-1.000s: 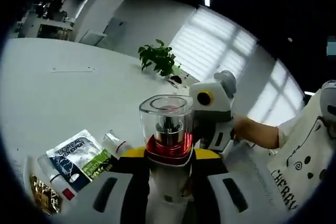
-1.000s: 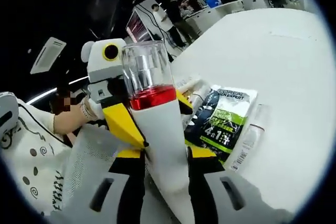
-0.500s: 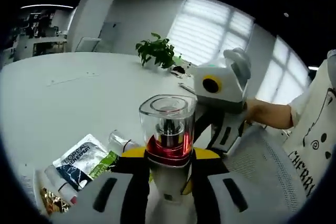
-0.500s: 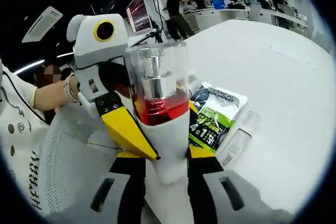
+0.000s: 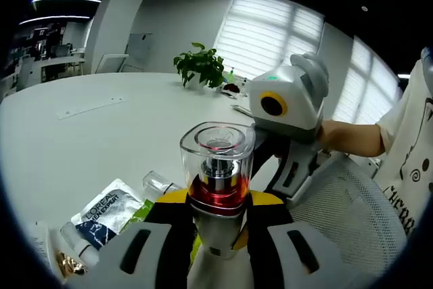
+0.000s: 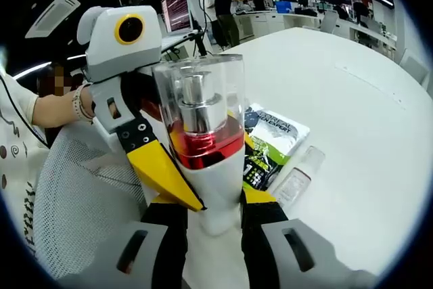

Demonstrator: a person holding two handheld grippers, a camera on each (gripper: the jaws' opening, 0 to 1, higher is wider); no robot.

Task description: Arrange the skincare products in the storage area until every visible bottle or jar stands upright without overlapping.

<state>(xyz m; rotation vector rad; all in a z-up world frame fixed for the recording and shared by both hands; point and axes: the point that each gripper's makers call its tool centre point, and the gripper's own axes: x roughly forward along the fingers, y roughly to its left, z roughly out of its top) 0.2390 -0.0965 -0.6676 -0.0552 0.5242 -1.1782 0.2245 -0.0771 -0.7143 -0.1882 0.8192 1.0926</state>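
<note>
A white pump bottle [image 5: 216,187] with a red collar and a clear square cap stands upright between the yellow pads of my left gripper [image 5: 218,202], which is shut on it. The right gripper [image 5: 265,167] reaches in from the right and meets the same bottle. Seen from the right gripper view, the bottle [image 6: 203,133] rises from my right gripper [image 6: 206,201], shut on its white body, while the left gripper [image 6: 166,174] presses a yellow jaw against its left side. A green and black sachet [image 5: 108,211] [image 6: 270,141] and a small clear bottle [image 5: 157,183] [image 6: 298,174] lie flat on the table.
A white mesh basket [image 5: 338,214] [image 6: 74,194] sits under the held bottle toward the person. A tube [image 5: 76,248] and a gold packet [image 5: 64,265] lie at the left. The white table [image 5: 81,133] stretches back to a potted plant [image 5: 199,69].
Both views have swung and tilted with the hands. The right gripper looms larger and closer beside the bottle. Both grips on the bottle are unchanged.
</note>
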